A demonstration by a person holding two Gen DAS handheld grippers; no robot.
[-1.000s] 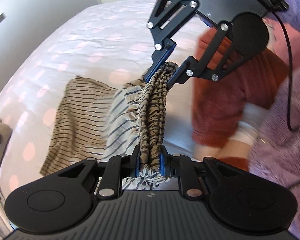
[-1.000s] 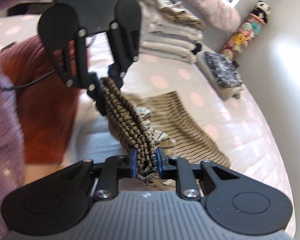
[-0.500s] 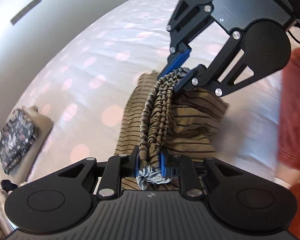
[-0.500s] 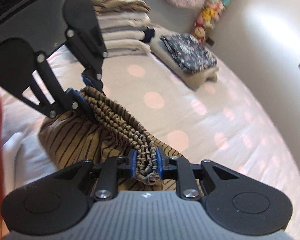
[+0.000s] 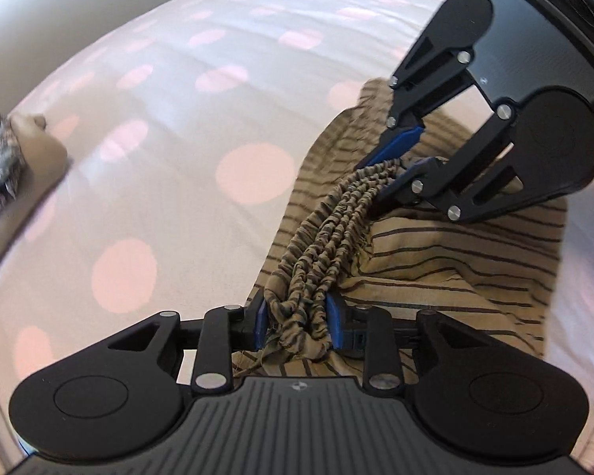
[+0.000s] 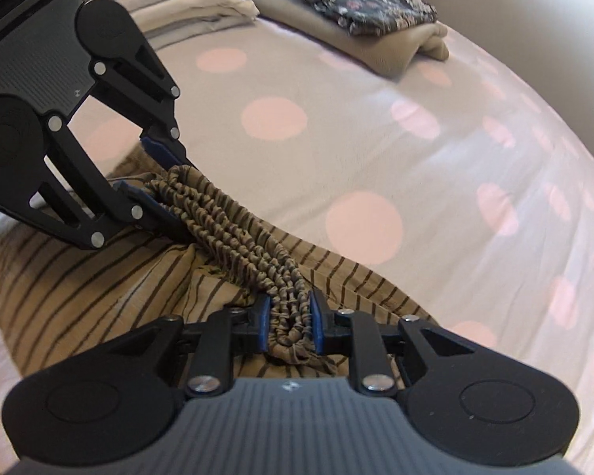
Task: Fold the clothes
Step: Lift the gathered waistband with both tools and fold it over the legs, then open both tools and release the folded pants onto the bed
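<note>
While the bed (image 6: 435, 166), spread with a pale sheet dotted in pink, fills most of both views, the work itself sits low and near the cameras. Folded piles lie at the bed's far edge: a stack of cream garments (image 6: 194, 12) and, beside it, a dark floral piece on a beige one (image 6: 360, 8).

On the sheet lies the striped garment (image 6: 83, 289), tan with dark lines, its body slumped in loose folds and resting on the bed. Its elastic waistband (image 6: 233, 237) is gathered into a ropy bunch and stretched between the two tools, lifted just clear of the cloth below.

The left tongs (image 5: 296, 324) are closed on one end of that waistband, and the right tongs (image 6: 288, 326) are clamped on the other end; each shows in the other's view, close by.

As I judge it, this is the laying-out step: the garment is held by its waist and being set down so that it can be flattened. The next move likely calls for drawing the two ends apart to take the slack out, then lowering the band onto the bed with the body smoothed beneath, since the fabric is soft and bunches readily.
</note>
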